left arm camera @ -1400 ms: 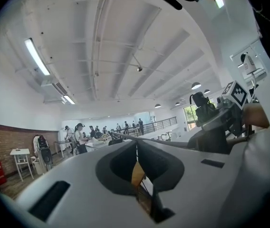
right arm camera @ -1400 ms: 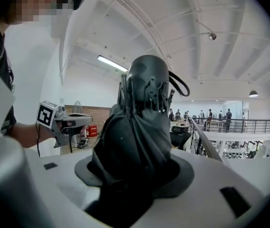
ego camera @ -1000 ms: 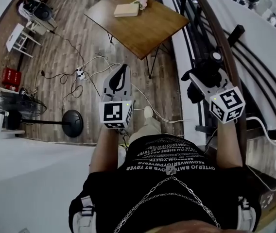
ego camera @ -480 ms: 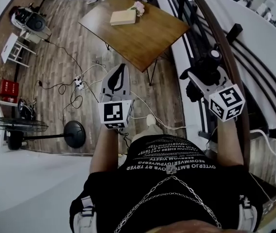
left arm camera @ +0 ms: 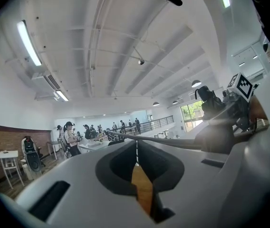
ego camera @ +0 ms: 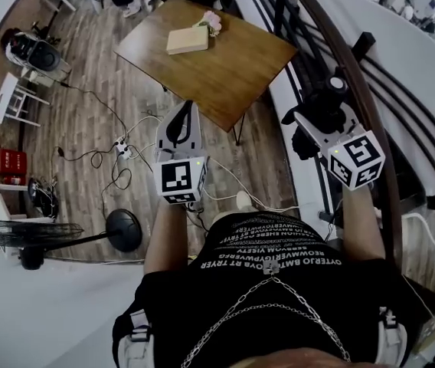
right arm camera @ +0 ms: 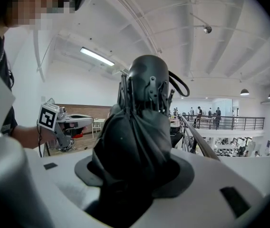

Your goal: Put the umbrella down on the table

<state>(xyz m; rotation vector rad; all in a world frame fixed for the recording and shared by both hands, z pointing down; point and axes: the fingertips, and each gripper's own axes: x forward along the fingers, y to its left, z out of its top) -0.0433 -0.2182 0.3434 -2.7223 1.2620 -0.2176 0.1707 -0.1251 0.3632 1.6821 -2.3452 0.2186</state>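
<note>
A folded black umbrella (ego camera: 325, 112) sits between the jaws of my right gripper (ego camera: 309, 125), which is shut on it. In the right gripper view the umbrella (right arm camera: 137, 127) fills the jaws of the right gripper (right arm camera: 135, 175), its capped end and strap pointing up. My left gripper (ego camera: 186, 110) is held level beside it, jaws together with nothing between them; in the left gripper view its jaws meet in a thin line at the left gripper (left arm camera: 136, 148). The brown wooden table (ego camera: 233, 64) stands ahead, beyond both grippers.
A tan box (ego camera: 187, 40) and pink flowers (ego camera: 211, 23) lie on the table's far part. A dark railing (ego camera: 355, 75) runs along the right. A floor fan (ego camera: 26, 236), its round base (ego camera: 122, 230), a power strip (ego camera: 122, 142) and cables lie on the wood floor at left.
The table has come closer and lower in the head view as both grippers travel toward it. The fan and its base have slid down the picture. The right gripper's hold on the umbrella is unchanged.
</note>
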